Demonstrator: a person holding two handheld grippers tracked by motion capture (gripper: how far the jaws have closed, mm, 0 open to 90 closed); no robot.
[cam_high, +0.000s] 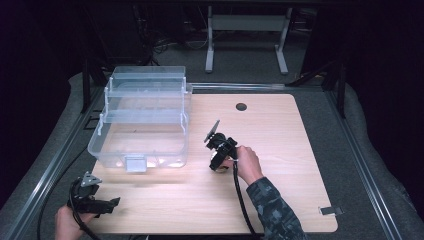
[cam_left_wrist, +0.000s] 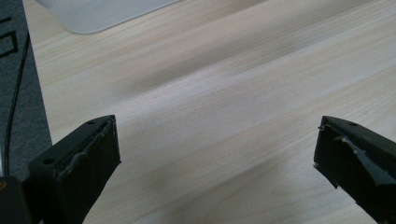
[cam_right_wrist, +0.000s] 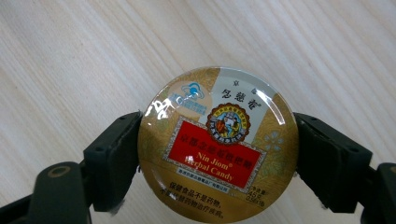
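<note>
So the candy tin (cam_right_wrist: 218, 144) is already clamped in the right gripper (cam_right_wrist: 218, 154), probably lifted; the clear bin (cam_high: 142, 125) isn't reached yet. Left gripper (cam_left_wrist: 217, 154) is held wide open, empty.

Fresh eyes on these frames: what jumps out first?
The round gold candy tin with its red label, clamped between the right gripper jaws above the middle of the wooden table. Next, the big clear plastic box with its lid up at the table's far left. The left gripper sits open at the near left corner, nothing between its jaws.
</note>
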